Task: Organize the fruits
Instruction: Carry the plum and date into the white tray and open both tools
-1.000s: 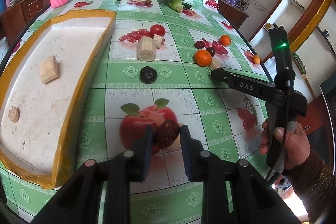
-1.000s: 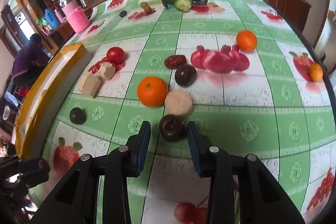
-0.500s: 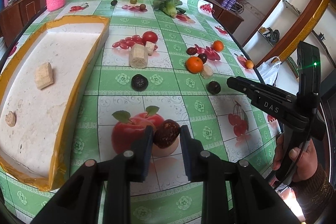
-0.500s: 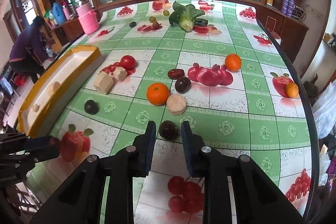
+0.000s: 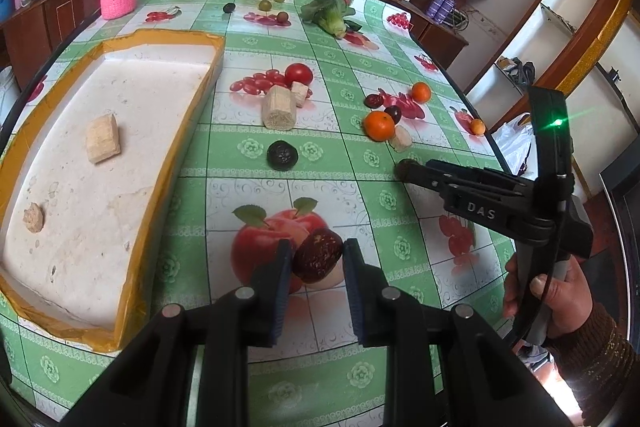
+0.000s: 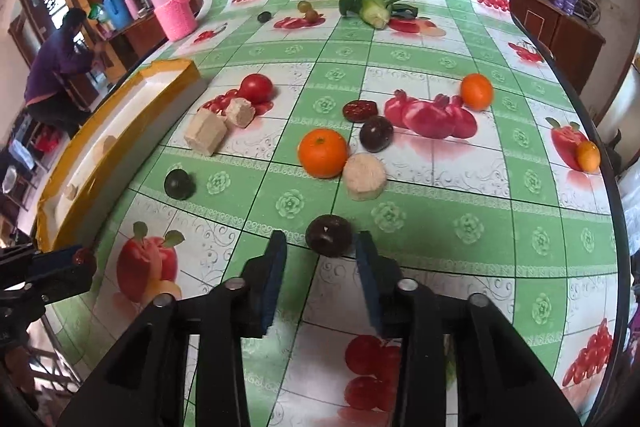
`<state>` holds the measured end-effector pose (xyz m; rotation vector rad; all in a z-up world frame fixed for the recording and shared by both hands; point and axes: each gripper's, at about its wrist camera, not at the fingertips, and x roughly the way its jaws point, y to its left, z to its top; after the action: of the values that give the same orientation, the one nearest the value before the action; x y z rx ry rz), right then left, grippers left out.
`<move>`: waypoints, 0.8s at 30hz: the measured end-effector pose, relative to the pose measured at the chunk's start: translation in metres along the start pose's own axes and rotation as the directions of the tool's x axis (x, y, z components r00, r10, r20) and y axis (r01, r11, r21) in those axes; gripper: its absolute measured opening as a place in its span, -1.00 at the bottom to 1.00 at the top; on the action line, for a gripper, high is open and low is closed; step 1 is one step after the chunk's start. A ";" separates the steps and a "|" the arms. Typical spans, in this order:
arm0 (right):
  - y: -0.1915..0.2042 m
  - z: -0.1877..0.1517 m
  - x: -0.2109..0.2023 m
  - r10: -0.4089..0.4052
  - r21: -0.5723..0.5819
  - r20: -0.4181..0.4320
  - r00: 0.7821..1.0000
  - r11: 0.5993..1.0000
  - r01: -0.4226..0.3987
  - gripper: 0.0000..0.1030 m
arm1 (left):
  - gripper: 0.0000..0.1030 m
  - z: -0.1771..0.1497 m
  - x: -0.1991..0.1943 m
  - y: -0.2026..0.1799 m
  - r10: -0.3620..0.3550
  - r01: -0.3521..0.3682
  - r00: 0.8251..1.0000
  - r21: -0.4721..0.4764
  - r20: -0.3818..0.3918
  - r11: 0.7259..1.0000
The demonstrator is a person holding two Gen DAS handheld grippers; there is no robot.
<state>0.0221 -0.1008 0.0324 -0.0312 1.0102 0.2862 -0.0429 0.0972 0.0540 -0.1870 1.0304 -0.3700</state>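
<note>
The left gripper (image 5: 316, 263) is clamped on a dark red speckled fruit (image 5: 318, 261), both pads pressing its sides, lifted above the printed apple near the table's front edge. Just to its left lies the white tray (image 5: 176, 163) with a yellow rim, along the table's left edge; it holds two pale pieces.

The right gripper (image 6: 320, 259) has just been opening. Its jaws stand a little apart around a dark purple round fruit (image 6: 329, 235) that sits on the tablecloth (image 6: 440, 211). The fruit lies close to the right pad; whether it touches the pad I cannot tell, and a clear gap shows on the left side. In the left wrist view the right gripper's tips cover most of this fruit, so only a dark edge shows. The hand (image 5: 548, 291) on the right gripper's handle is cut off at the sleeve.

Farther toward the table's middle lie an orange (image 6: 323, 153), a pale round slice (image 6: 364, 175) touching it, and another dark fruit (image 6: 376, 133). A second orange (image 6: 476, 91) and a small orange fruit (image 6: 588, 155) sit nearer the right edge.
</note>
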 end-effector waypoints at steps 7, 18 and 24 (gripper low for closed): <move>-0.002 -0.003 0.019 -0.058 -0.031 -0.023 0.998 0.998 0.057 -0.49 | -0.45 -0.002 0.004 -0.002 -0.009 0.009 1.000 0.008 -0.015 1.000; 0.009 -0.003 -0.020 -0.051 -0.079 0.036 0.998 0.995 0.054 -0.51 | -0.45 0.005 0.004 -0.004 -0.031 0.031 1.000 0.000 -0.003 1.000; 0.022 0.009 -0.025 -0.012 -0.084 0.045 0.999 0.996 0.016 -0.51 | -0.45 0.010 -0.006 0.003 -0.030 0.031 0.999 -0.018 0.026 0.999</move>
<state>0.0117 -0.0835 0.0610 -0.1084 0.9532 0.3154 -0.0363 0.1019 0.0635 -0.2237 1.0063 -0.3850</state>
